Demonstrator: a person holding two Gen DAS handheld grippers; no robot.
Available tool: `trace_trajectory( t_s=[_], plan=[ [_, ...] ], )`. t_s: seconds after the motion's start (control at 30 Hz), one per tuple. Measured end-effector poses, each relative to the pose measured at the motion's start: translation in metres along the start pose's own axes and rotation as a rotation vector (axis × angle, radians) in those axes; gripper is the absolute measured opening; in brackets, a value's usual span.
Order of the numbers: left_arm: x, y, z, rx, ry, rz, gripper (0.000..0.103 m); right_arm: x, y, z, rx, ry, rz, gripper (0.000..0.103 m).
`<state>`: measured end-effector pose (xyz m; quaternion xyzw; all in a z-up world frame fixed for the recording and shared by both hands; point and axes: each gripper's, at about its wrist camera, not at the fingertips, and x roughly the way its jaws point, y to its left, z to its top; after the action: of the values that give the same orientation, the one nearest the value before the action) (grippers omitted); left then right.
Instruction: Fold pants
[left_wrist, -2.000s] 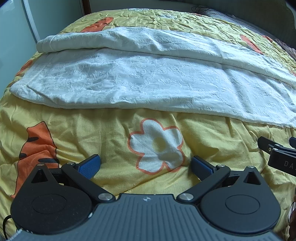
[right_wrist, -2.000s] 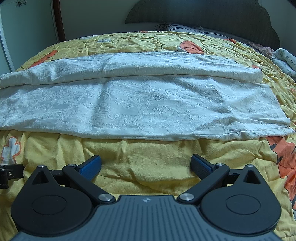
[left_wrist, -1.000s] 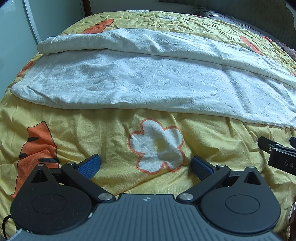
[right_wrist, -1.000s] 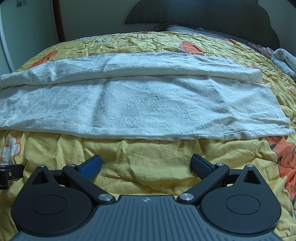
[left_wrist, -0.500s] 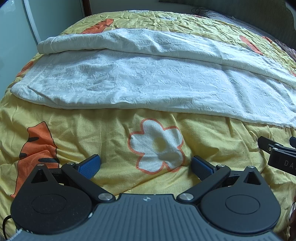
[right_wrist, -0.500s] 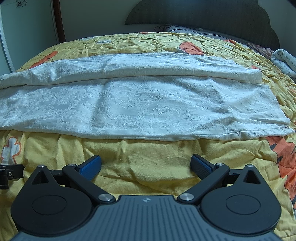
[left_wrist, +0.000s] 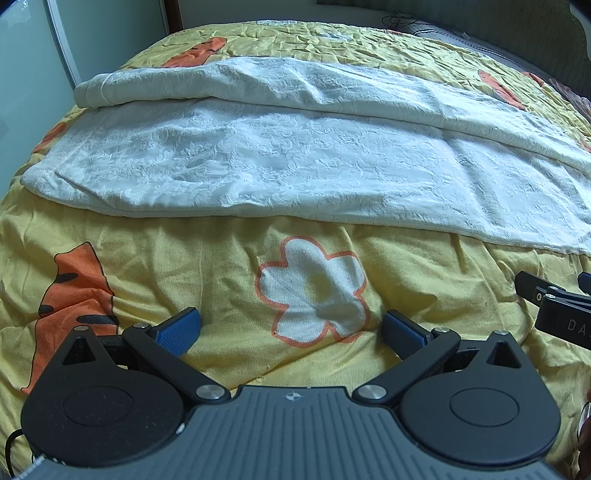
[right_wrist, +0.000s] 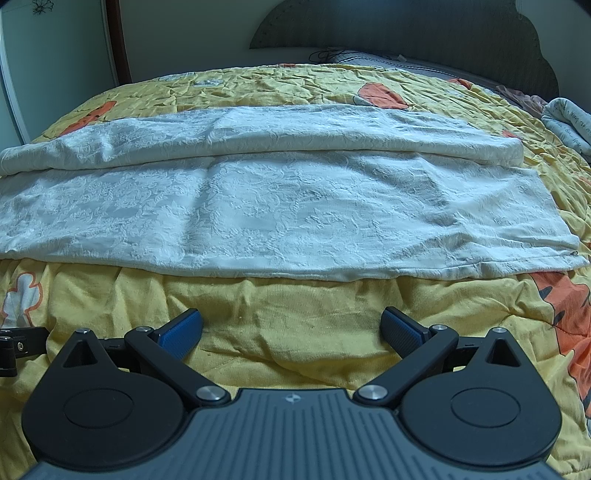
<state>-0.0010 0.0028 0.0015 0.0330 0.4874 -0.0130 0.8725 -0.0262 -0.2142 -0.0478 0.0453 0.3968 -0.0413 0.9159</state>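
White patterned pants (left_wrist: 288, 162) (right_wrist: 280, 206) lie stretched across the yellow bedspread (left_wrist: 207, 266) (right_wrist: 280, 306), one leg flat toward me and the other bunched along the far side. My left gripper (left_wrist: 291, 328) is open over the bedspread, short of the pants' near edge, above a white flower print (left_wrist: 314, 291). The right gripper (right_wrist: 291, 326) is also open with nothing between its blue pads, just short of the near hem. Part of the right gripper (left_wrist: 557, 306) shows at the left wrist view's right edge.
A wardrobe door (left_wrist: 33, 74) stands left of the bed. A dark headboard (right_wrist: 406, 33) rises behind it, with a grey pillow (right_wrist: 369, 59) and folded cloth (right_wrist: 569, 122) at the far right. Orange prints dot the bedspread.
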Motion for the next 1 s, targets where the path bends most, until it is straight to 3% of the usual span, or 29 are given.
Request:
trace_trajectory(
  t_s=[1.0],
  plan=[
    [0.0004, 0.0003, 0.0017, 0.004, 0.001, -0.001, 0.103, -0.0014, 0.0003, -0.0003, 0.002, -0.005, -0.001, 0.103]
  ],
)
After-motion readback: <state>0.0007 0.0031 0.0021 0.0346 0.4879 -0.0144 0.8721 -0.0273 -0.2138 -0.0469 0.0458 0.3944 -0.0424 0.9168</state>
